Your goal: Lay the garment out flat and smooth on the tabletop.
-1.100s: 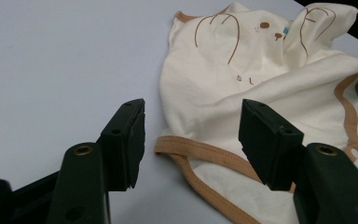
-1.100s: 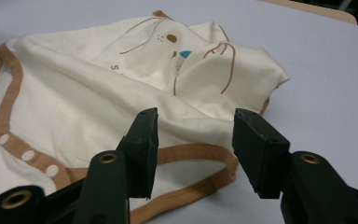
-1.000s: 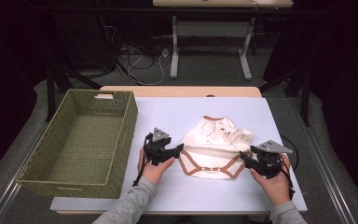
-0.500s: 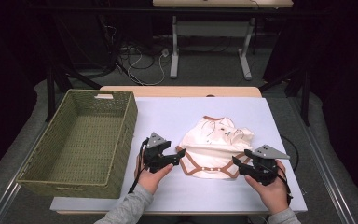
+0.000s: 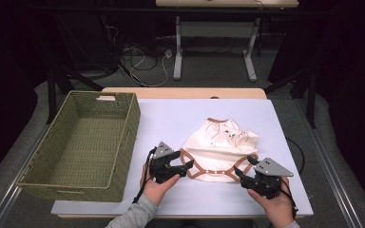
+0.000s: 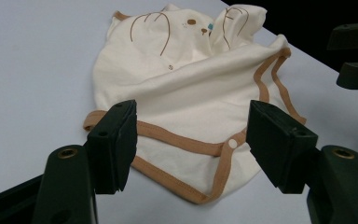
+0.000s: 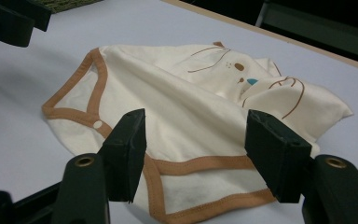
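A cream baby bodysuit (image 5: pixel 218 147) with brown trim and a bear face lies on the white table (image 5: pixel 171 118), its snap hem toward me. My left gripper (image 5: pixel 186 168) sits at the hem's left corner, open. In the left gripper view the left gripper (image 6: pixel 193 135) frames the trimmed hem of the bodysuit (image 6: pixel 186 88) without pressing it; its jaws have just been closing slightly. My right gripper (image 5: pixel 244 166) is at the hem's right corner. The right gripper (image 7: pixel 198 140) stands open over the edge of the bodysuit (image 7: pixel 186 98), and its jaws have just been opening.
A green woven basket (image 5: pixel 129 137) stands on the table's left side, and nothing lies inside it. Beyond the table's far edge are cables on the floor and a desk frame (image 5: pixel 178 52). The other gripper (image 6: pixel 354 56) shows at the left gripper view's right edge.
Both hands have drawn back toward the table's near edge. The grippers sit lower along the bodysuit's hem than before. The bodysuit has stayed where it was.
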Demonstrator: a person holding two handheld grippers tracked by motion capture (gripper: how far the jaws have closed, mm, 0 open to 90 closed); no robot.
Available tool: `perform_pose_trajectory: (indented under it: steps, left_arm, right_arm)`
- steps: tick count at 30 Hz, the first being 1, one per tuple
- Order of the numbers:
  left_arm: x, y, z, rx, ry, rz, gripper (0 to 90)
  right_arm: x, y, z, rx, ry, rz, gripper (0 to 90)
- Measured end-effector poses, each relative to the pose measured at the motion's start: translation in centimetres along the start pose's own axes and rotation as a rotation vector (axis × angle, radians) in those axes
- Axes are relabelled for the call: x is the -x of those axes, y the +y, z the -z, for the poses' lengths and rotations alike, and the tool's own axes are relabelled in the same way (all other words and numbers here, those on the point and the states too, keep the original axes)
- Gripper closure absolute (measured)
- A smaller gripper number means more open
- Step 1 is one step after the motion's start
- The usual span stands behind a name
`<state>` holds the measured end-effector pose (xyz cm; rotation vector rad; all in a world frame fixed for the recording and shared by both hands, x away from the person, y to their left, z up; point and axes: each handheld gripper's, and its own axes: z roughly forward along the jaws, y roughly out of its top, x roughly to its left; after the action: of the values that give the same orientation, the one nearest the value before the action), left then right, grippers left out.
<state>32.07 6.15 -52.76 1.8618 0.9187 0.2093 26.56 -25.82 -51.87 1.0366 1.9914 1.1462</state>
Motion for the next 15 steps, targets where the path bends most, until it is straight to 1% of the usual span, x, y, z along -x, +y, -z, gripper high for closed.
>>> perform_pose_trajectory:
  steps: [2,3,4,5,6,8,9,10,12,14,15]
  left_arm:
    - [0.0,-0.1,-0.1,-0.003,0.003,-0.022,34.6]
    - [0.1,-0.2,-0.2,-0.004,0.005,-0.019,34.6]
    - [0.1,-0.3,-0.3,-0.009,0.010,-0.027,34.6]
    - [0.0,-0.4,-0.4,-0.011,0.009,-0.022,34.6]
    - [0.0,-0.4,-0.5,-0.006,0.012,-0.012,34.6]
    - [0.0,-0.5,-0.6,-0.018,0.000,0.004,34.6]
    - [-0.1,-0.5,-0.6,-0.018,0.003,-0.006,34.6]
    - [-0.1,-0.6,-0.7,-0.014,-0.001,0.009,34.7]
    - [-0.1,-0.7,-0.8,-0.017,0.002,0.007,34.6]
    - [-0.1,-0.7,-0.9,-0.016,-0.001,0.012,34.6]
    - [-0.2,-0.7,-0.9,-0.021,-0.003,0.005,34.6]
  right_arm:
    - [0.0,-0.2,-0.3,0.003,0.002,0.014,38.3]
    - [0.0,-0.4,-0.5,0.001,0.002,0.015,38.3]
    - [0.1,-0.5,-0.6,-0.012,0.001,0.019,38.3]
    - [0.1,-0.6,-0.7,-0.010,0.001,0.024,38.3]
    - [0.1,-0.7,-0.7,-0.012,-0.004,0.017,38.6]
    - [0.0,-0.8,-0.8,-0.016,0.007,0.004,42.8]
    - [0.0,-0.9,-0.8,-0.020,0.008,0.002,45.7]
    - [0.0,-0.9,-0.9,-0.012,0.007,0.007,48.1]
    - [0.1,-1.2,-1.2,-0.021,0.018,0.014,48.9]
    - [0.2,-1.4,-1.3,-0.010,0.048,0.003,49.7]
    - [0.3,-1.4,-1.4,-0.003,0.062,-0.003,49.6]
